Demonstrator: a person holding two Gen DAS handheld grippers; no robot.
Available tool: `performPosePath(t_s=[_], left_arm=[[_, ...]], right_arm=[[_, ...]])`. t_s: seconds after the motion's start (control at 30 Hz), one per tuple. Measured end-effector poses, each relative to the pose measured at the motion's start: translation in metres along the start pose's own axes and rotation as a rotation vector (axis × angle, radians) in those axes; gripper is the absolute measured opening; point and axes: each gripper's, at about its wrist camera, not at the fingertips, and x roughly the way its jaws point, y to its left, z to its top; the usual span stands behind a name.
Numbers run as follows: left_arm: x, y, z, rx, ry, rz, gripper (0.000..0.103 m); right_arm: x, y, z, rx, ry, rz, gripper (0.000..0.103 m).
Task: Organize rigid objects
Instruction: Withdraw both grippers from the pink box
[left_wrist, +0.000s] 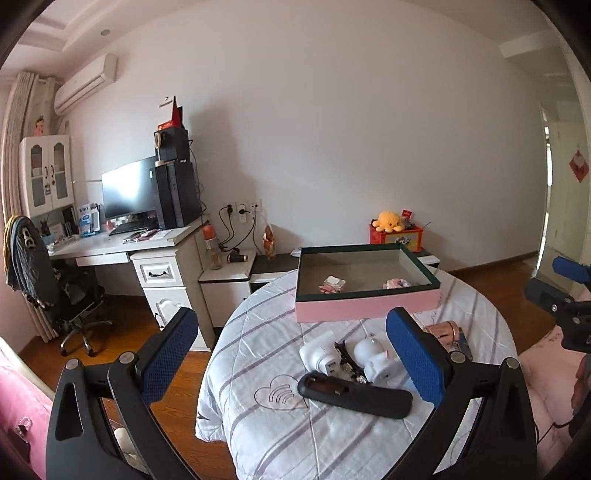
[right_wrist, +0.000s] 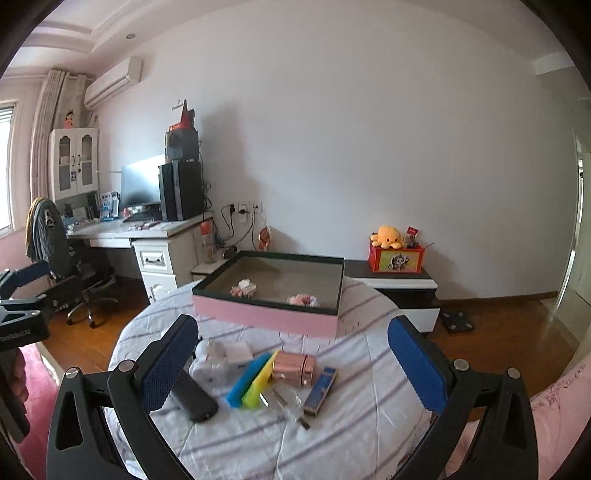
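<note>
A pink tray with a dark rim (left_wrist: 369, 308) (right_wrist: 266, 317) sits at the far side of a striped cloth-covered table (left_wrist: 280, 435) and holds two small pink-white items (left_wrist: 332, 284). Before it lie a black remote (left_wrist: 354, 397) (right_wrist: 194, 400), a white plug adapter (left_wrist: 319, 352), a white toy (left_wrist: 373, 356), a rose-gold object (right_wrist: 293, 367), blue and yellow blocks (right_wrist: 251, 382) and a blue slim box (right_wrist: 320, 387). My left gripper (left_wrist: 291, 354) is open above the remote. My right gripper (right_wrist: 291, 363) is open above the blocks.
A white desk (left_wrist: 122, 242) with monitor and an office chair (left_wrist: 48, 288) stand at the left on wooden floor. A low black-white cabinet (right_wrist: 391, 284) with a red box and yellow plush (right_wrist: 388, 236) stands by the wall. Pink bedding (right_wrist: 561, 406) lies at right.
</note>
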Motion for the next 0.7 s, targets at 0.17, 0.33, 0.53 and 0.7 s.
performPosePath(t_s=[0.17, 0.33, 0.53, 0.7], left_arm=[[0.002, -0.005, -0.005, 0.013, 0.024, -0.010, 0.103], [0.015, -0.005, -0.011, 0.020, 0.061, -0.013, 0.103], [0.045, -0.003, -0.023, 0.022, 0.135, -0.014, 0.103], [0.078, -0.004, -0.038, 0.022, 0.209, -0.024, 0.103]], right_arm=[[0.001, -0.001, -0.004, 0.001, 0.009, -0.007, 0.103], [0.010, -0.009, -0.014, 0.012, 0.053, -0.028, 0.103], [0.032, -0.020, -0.028, 0.035, 0.115, -0.042, 0.103], [0.058, -0.024, -0.041, 0.037, 0.175, -0.046, 0.103]])
